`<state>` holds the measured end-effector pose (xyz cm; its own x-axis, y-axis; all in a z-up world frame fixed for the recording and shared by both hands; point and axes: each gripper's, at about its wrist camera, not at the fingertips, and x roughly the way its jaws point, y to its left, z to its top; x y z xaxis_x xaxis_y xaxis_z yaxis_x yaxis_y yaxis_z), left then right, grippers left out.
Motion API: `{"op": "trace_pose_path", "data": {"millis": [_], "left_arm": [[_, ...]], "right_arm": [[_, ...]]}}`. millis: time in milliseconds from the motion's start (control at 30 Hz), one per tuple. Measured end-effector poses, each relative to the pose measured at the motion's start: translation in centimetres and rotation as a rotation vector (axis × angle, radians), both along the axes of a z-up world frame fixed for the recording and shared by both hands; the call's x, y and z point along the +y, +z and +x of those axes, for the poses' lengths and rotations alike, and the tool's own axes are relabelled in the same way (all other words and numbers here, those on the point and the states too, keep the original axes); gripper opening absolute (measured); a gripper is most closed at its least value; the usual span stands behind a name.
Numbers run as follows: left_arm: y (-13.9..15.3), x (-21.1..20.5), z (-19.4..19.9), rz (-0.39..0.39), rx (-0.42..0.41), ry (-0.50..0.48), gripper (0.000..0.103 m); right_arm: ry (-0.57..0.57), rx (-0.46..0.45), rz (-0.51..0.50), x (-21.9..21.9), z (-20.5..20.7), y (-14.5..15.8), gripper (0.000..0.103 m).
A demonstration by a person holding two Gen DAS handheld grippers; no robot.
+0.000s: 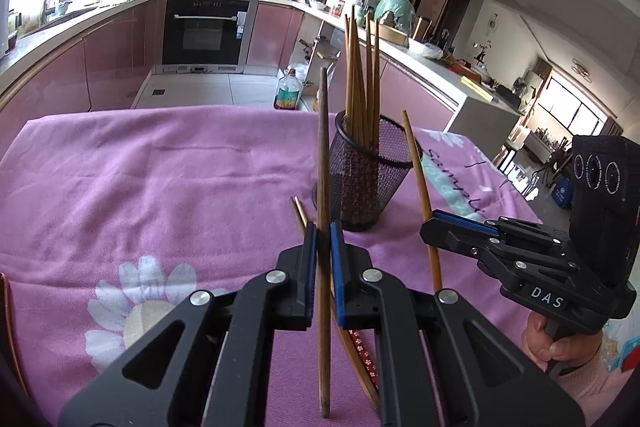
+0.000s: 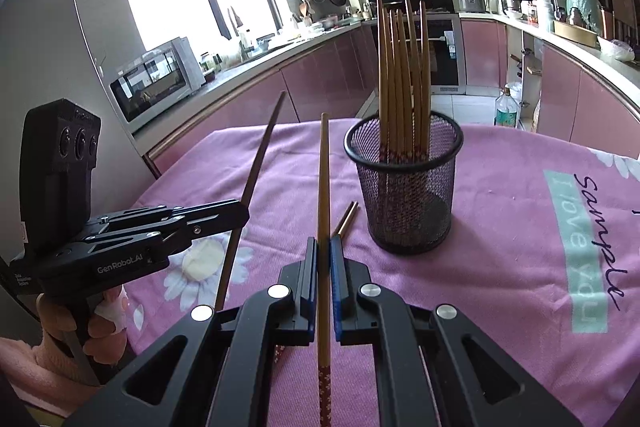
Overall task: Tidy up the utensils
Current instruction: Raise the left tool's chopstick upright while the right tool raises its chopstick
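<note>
My left gripper (image 1: 323, 239) is shut on a dark brown chopstick (image 1: 323, 155) held upright, just left of a black mesh cup (image 1: 370, 179) that holds several tan chopsticks (image 1: 362, 83). My right gripper (image 2: 323, 251) is shut on a lighter chopstick (image 2: 323, 179) with a red patterned end, also upright, left of the cup (image 2: 408, 195). Each gripper shows in the other's view: the right one (image 1: 434, 223) with its chopstick (image 1: 418, 163), the left one (image 2: 240, 213) with its dark chopstick (image 2: 260, 163). One more chopstick (image 2: 347, 219) lies on the cloth beside the cup.
The table is covered by a pink flowered cloth (image 1: 140, 187) with a teal label (image 2: 576, 251). Kitchen counters, an oven (image 1: 208, 27) and a microwave (image 2: 156, 83) stand beyond the table. A bottle (image 1: 287, 91) stands on the floor behind.
</note>
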<state>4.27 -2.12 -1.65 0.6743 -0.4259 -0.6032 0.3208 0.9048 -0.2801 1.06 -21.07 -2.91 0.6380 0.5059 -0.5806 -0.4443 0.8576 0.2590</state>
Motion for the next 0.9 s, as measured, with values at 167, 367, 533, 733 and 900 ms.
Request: {"op": "trace_pose_path", "data": {"millis": [167, 367, 533, 733, 900], "left_arm": [[1.1, 0.0, -0.5, -0.017, -0.025, -0.006, 0.008], [2.0, -0.2, -0.7, -0.027, -0.045, -0.016, 0.008], [2.6, -0.3, -0.9, -0.030, -0.057, -0.016, 0.008], [2.9, -0.3, -0.8, -0.038, -0.067, -0.018, 0.008], [3.2, -0.3, -0.9, -0.041, -0.075, -0.017, 0.008]], "right_arm": [[-0.005, -0.020, 0.010, -0.3, 0.1, 0.6, 0.005], [-0.005, -0.044, 0.020, -0.4, 0.2, 1.5, 0.005], [-0.007, -0.051, 0.030, -0.5, 0.3, 1.9, 0.005], [-0.014, -0.059, 0.038, -0.9, 0.5, 2.1, 0.005], [-0.018, -0.067, 0.043, -1.2, 0.4, 2.5, 0.005]]}}
